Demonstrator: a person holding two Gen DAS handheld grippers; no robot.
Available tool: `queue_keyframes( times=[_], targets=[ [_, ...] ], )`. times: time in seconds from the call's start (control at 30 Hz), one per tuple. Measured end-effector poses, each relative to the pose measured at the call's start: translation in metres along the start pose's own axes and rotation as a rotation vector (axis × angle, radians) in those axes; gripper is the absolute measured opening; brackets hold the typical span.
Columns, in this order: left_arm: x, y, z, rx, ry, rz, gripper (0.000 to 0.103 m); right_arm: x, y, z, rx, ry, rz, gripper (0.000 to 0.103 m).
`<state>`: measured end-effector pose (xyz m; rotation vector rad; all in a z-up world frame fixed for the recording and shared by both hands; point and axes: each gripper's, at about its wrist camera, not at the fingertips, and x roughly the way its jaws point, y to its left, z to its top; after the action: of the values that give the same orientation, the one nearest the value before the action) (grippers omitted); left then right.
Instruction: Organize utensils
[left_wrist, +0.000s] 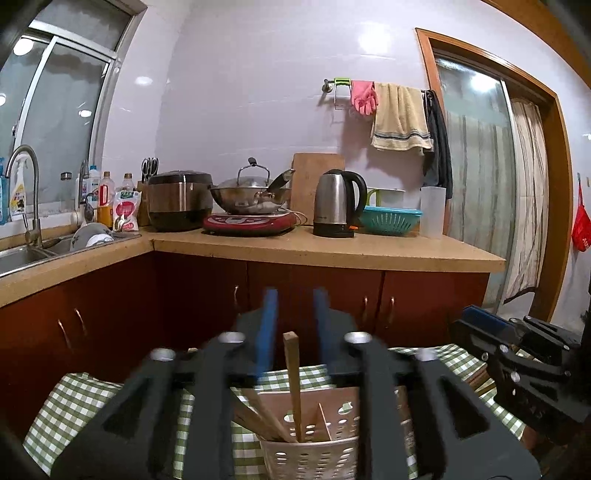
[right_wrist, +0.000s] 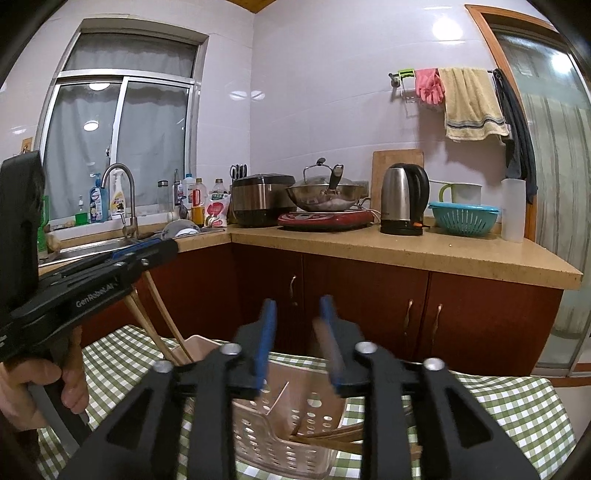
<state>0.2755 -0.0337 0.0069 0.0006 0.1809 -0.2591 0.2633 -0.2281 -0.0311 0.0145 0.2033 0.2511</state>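
Observation:
A pale perforated utensil holder (left_wrist: 314, 454) stands on the green checked tablecloth (left_wrist: 74, 406). One wooden chopstick (left_wrist: 293, 376) rises upright from it between the blue pads of my left gripper (left_wrist: 295, 317), whose jaws stand apart without touching it; other chopsticks (left_wrist: 258, 413) lean left inside. My right gripper (left_wrist: 491, 325) shows at the right edge. In the right wrist view my right gripper (right_wrist: 297, 332) hovers open over the holder (right_wrist: 258, 439). A blurred brown stick (right_wrist: 330, 350) lies along its right finger, and chopsticks (right_wrist: 328, 435) rest in the holder. My left gripper (right_wrist: 162, 245) is above upright chopsticks (right_wrist: 162, 321).
A hand (right_wrist: 55, 376) holds the left gripper's grip. Beyond the table, red-brown cabinets (left_wrist: 314, 295) carry a counter with a kettle (left_wrist: 338, 203), a wok (left_wrist: 251, 194), a rice cooker (left_wrist: 179, 201) and a teal colander (left_wrist: 389, 219). A sink (left_wrist: 22, 254) lies at the left.

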Motion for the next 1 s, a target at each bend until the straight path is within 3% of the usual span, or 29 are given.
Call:
queue_keyframes(
  times=[0.07, 0.13, 0.3, 0.5, 0.67, 0.87, 1.0],
  targets=[
    [-0.001, 0.001, -0.001, -0.007, -0.006, 0.005, 0.046, -0.002, 0.002, 0.001, -0.013, -0.010, -0.008, 0.045],
    [-0.002, 0.002, -0.002, 0.000, -0.005, 0.009, 0.049, -0.004, 0.003, 0.002, -0.016, -0.011, -0.006, 0.048],
    [-0.011, 0.000, 0.003, 0.013, -0.029, 0.023, 0.072, -0.013, 0.002, 0.006, -0.016, -0.029, -0.018, 0.060],
    [-0.023, -0.005, 0.013, 0.030, -0.058, 0.059, 0.089, -0.025, 0.000, 0.010, -0.004, -0.040, -0.048, 0.075],
    [-0.037, -0.010, 0.021, 0.049, -0.087, 0.119, 0.095, -0.038, -0.002, 0.013, 0.005, -0.047, -0.087, 0.084],
    [-0.059, -0.017, 0.024, 0.081, -0.093, 0.186, 0.098, -0.053, -0.005, 0.014, 0.036, -0.037, -0.122, 0.085],
    [-0.075, -0.017, 0.019, 0.071, -0.054, 0.204, 0.098, -0.064, -0.006, 0.009, 0.051, -0.018, -0.145, 0.085]
  ],
)
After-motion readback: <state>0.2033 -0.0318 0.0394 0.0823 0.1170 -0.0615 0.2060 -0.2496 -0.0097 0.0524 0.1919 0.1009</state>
